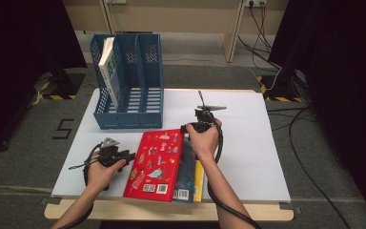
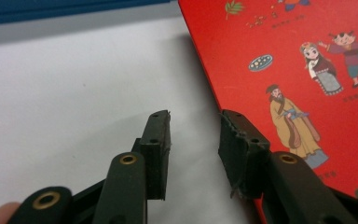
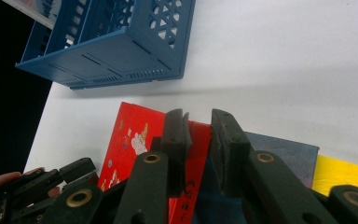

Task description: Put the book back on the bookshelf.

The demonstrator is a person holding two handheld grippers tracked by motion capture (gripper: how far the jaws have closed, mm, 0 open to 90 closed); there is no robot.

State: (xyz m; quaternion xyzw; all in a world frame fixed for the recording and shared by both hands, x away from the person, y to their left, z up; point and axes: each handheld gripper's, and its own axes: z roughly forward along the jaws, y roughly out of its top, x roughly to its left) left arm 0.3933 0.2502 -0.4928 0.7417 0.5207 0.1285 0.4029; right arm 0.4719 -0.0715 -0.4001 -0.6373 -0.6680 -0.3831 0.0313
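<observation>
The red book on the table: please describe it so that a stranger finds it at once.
On the white table, in front of the blue file rack, a small stack of books lies flat. The red book is the top one, between the two grippers. Unlike the blue book and yellow book below, it shows cartoon figures.

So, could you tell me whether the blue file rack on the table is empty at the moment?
No, one book stands upright in the leftmost compartment of the blue file rack, while its other two compartments hold nothing.
</observation>
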